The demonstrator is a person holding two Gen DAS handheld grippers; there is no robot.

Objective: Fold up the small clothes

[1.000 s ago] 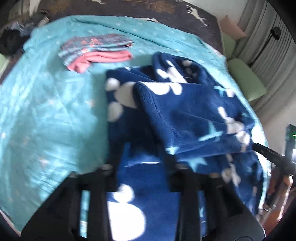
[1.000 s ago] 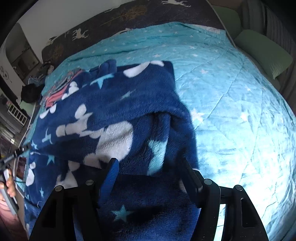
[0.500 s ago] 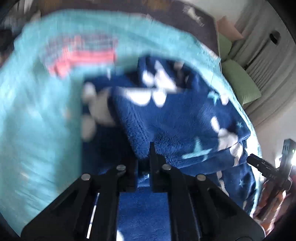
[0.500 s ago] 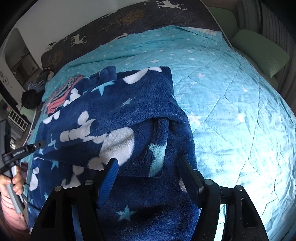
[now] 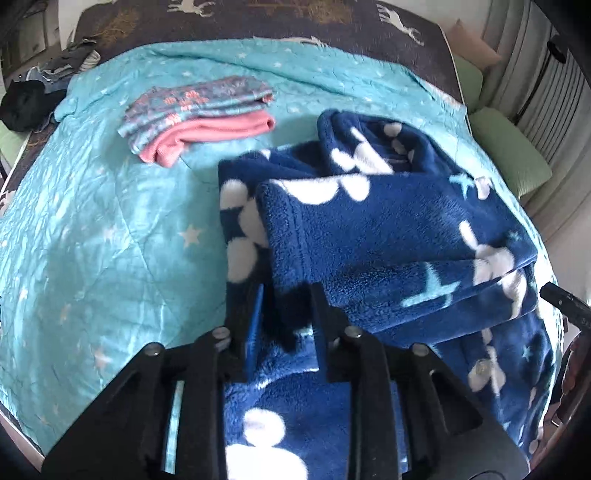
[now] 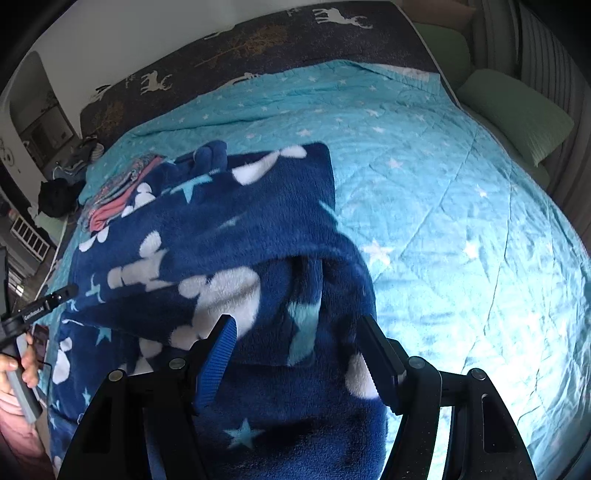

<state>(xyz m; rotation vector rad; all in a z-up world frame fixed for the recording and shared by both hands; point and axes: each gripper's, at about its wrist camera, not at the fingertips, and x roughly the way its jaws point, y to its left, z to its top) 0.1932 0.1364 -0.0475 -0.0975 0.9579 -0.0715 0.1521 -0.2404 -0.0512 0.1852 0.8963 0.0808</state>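
A navy fleece garment (image 5: 388, 236) with white and light-blue shapes lies partly folded on the turquoise bedspread (image 5: 110, 240). It also shows in the right wrist view (image 6: 221, 240). My left gripper (image 5: 286, 306) is open, its jaws a small gap apart over the garment's near left fold edge. My right gripper (image 6: 299, 332) is open wide, its jaws astride the garment's near right folded corner. Neither grips cloth.
A folded stack of patterned grey and pink clothes (image 5: 199, 114) lies at the far left of the bed, also in the right wrist view (image 6: 118, 192). Green pillows (image 6: 513, 110) lie at the right. A dark deer-print blanket (image 5: 295, 22) covers the far end.
My left gripper, shut half a second ago, has opened a little and the view steadied. My right gripper stays open and has edged forward over the fold.
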